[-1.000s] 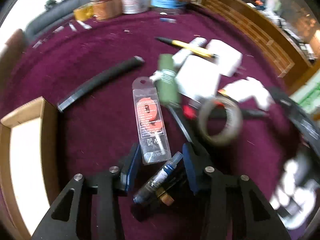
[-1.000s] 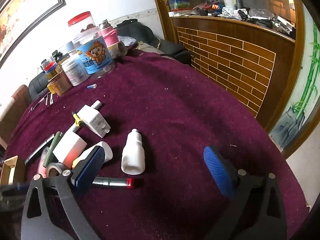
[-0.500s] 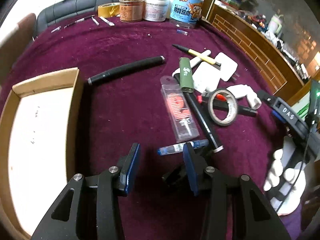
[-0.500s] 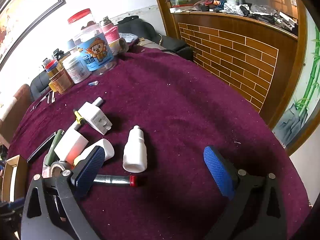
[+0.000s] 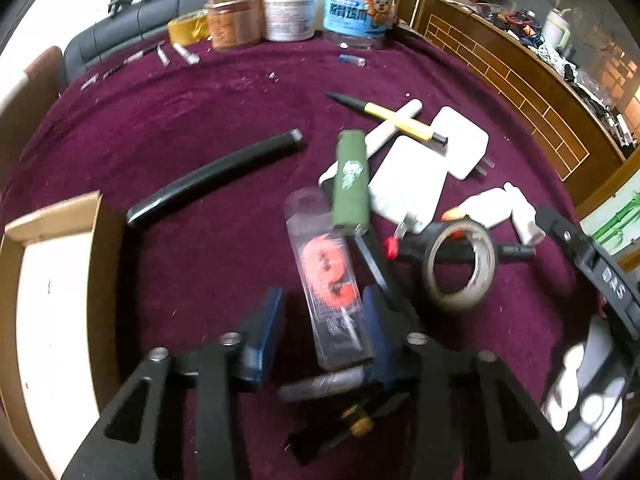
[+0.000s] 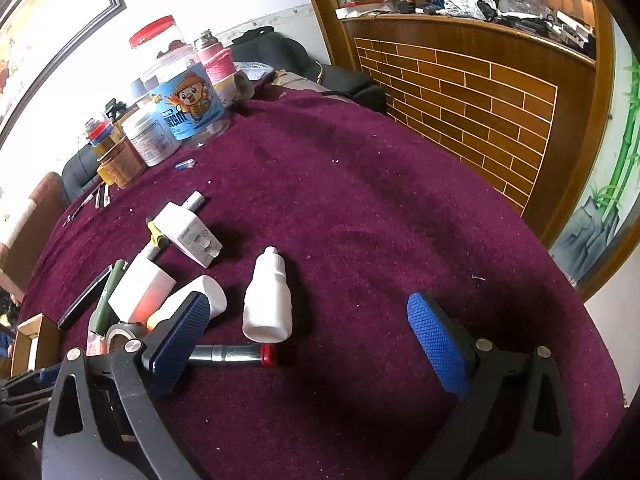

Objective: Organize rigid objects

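Observation:
My left gripper (image 5: pixel 320 324) is open, its blue pads either side of the near end of a clear packet with an orange insert (image 5: pixel 330 276). A small grey tube (image 5: pixel 320 386) lies on the cloth below the jaws. A green lighter (image 5: pixel 351 180), tape roll (image 5: pixel 460 268), black rod (image 5: pixel 216 176), yellow pen (image 5: pixel 396 118) and white chargers (image 5: pixel 408 184) lie beyond. My right gripper (image 6: pixel 316 344) is open and empty, near a white dropper bottle (image 6: pixel 267 300) and a metal tube with a red cap (image 6: pixel 236 354).
An open cardboard box (image 5: pixel 52 304) stands at the left of the maroon table (image 5: pixel 200 112). Jars and a blue-labelled tub (image 5: pixel 356 4) stand at the far edge. A brick-pattern wooden counter (image 6: pixel 480 92) borders the table's right side.
My left gripper moved forward and down, so the clear packet's end now lies between its pads and the small tube is below the jaws. The right gripper barely moved.

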`<action>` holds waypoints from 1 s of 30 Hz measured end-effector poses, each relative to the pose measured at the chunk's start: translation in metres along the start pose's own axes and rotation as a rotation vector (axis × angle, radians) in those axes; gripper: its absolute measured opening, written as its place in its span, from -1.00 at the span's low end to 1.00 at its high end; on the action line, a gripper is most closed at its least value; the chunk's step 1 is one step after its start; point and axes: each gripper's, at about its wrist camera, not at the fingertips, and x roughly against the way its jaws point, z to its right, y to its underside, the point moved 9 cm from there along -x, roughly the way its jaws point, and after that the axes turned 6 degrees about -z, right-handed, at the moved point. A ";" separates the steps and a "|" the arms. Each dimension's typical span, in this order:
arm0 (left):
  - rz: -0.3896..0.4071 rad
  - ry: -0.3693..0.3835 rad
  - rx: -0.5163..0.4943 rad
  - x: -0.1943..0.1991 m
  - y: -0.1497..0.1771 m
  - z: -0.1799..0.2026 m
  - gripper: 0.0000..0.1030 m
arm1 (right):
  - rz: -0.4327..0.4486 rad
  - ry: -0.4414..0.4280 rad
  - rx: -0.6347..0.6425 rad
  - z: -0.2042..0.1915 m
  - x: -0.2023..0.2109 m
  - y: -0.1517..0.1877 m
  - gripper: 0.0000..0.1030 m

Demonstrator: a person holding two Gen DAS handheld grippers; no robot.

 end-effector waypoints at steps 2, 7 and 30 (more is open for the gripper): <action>0.024 0.010 0.012 0.012 0.008 -0.009 -0.33 | -0.008 -0.007 -0.005 0.000 -0.001 0.000 0.94; 0.071 0.039 -0.058 0.028 0.019 -0.009 -0.20 | -0.026 -0.016 -0.017 0.002 -0.004 0.002 0.94; 0.016 -0.263 -0.395 -0.024 -0.086 -0.055 -0.15 | -0.050 -0.041 -0.054 0.007 -0.009 0.002 0.94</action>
